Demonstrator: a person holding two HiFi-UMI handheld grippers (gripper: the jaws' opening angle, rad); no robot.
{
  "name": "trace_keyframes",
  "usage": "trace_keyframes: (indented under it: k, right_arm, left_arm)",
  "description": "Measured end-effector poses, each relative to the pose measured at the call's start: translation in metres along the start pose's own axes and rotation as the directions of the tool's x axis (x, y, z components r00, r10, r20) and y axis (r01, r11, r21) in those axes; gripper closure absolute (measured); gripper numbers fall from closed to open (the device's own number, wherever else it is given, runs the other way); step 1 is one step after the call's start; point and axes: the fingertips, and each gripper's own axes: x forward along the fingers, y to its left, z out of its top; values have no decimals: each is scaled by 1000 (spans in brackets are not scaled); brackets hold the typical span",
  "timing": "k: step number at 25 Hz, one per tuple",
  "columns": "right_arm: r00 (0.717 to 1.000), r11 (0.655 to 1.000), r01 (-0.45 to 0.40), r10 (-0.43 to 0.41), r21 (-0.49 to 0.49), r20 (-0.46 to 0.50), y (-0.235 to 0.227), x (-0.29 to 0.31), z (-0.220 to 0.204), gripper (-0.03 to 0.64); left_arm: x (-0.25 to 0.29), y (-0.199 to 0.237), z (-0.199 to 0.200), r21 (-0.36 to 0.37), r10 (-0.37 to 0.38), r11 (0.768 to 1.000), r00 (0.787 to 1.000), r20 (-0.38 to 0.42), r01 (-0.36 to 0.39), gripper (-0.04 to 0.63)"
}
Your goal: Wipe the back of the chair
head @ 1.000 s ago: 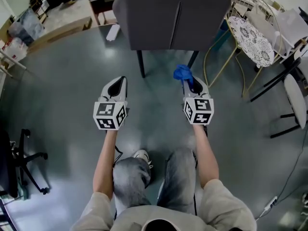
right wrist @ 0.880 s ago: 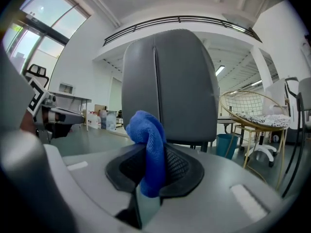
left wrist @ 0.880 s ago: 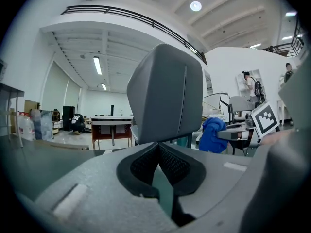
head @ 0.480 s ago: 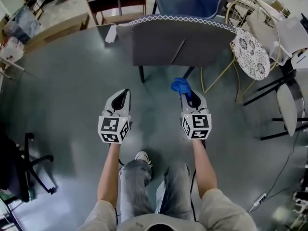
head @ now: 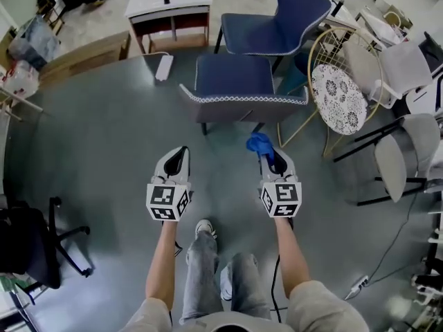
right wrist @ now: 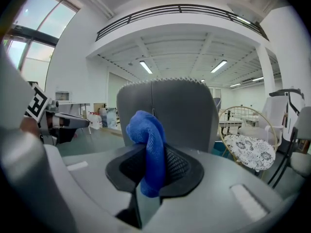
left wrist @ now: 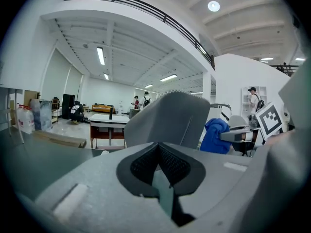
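Chair (head: 242, 104) now farther off; right gripper (head: 270, 155) clamps blue cloth (head: 260, 144); left gripper (head: 177, 155) closed, empty

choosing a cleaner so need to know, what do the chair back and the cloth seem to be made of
The chair back looks like grey woven upholstery, matte, no sheen, with a centre seam and a pale stitched top edge. The cloth is blue, soft and fuzzy, bunched in rounded folds: probably microfibre, though terry is possible.
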Motion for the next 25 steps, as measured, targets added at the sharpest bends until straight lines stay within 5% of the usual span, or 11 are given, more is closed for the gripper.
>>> trace_keyframes:
  k: [13,25]
  right_arm:
    - [999,999,46,-46,27,-10,-9,-102,188,551]
    - [988,987,155,-156,48,18,-45,-176,284,551]
  left_arm:
    - [-87,-47,177,-14,19,1000,999,-49,-20,594]
    - [-117,-59,295,15,20,1000,1000,6,-20,594]
